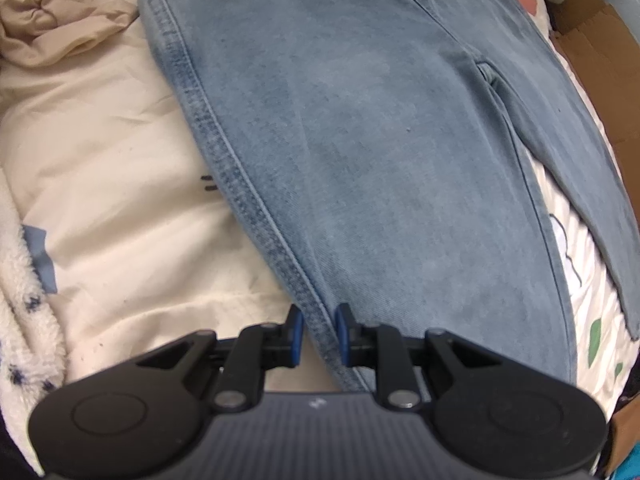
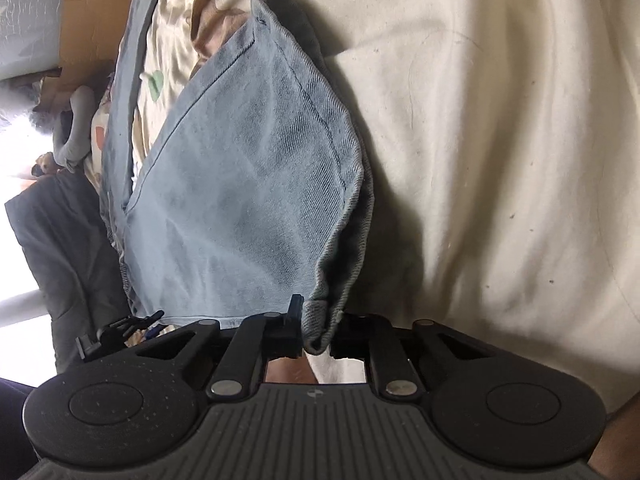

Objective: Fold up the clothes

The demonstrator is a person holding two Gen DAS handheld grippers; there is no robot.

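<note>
Light blue jeans (image 1: 360, 140) lie spread flat on a cream bed cover, running from the far edge of the left wrist view toward me. My left gripper (image 1: 320, 332) points steeply down at the near end, and its blue pads (image 1: 297, 332) pinch the stitched side seam. In the right wrist view one jeans leg (image 2: 248, 184) is lifted off the cover and casts a shadow. Its folded hem corner is bunched between the fingers of my right gripper (image 2: 318, 328), which is shut on it.
The cream bed cover (image 1: 120, 160) (image 2: 500, 140) surrounds the jeans. A crumpled beige garment (image 1: 52, 20) lies at the far left and a white fleecy blanket (image 1: 16, 280) at the near left. Cardboard (image 1: 592, 40) (image 2: 96, 12) borders the bed. A dark grey cloth (image 2: 60, 240) hangs at the left.
</note>
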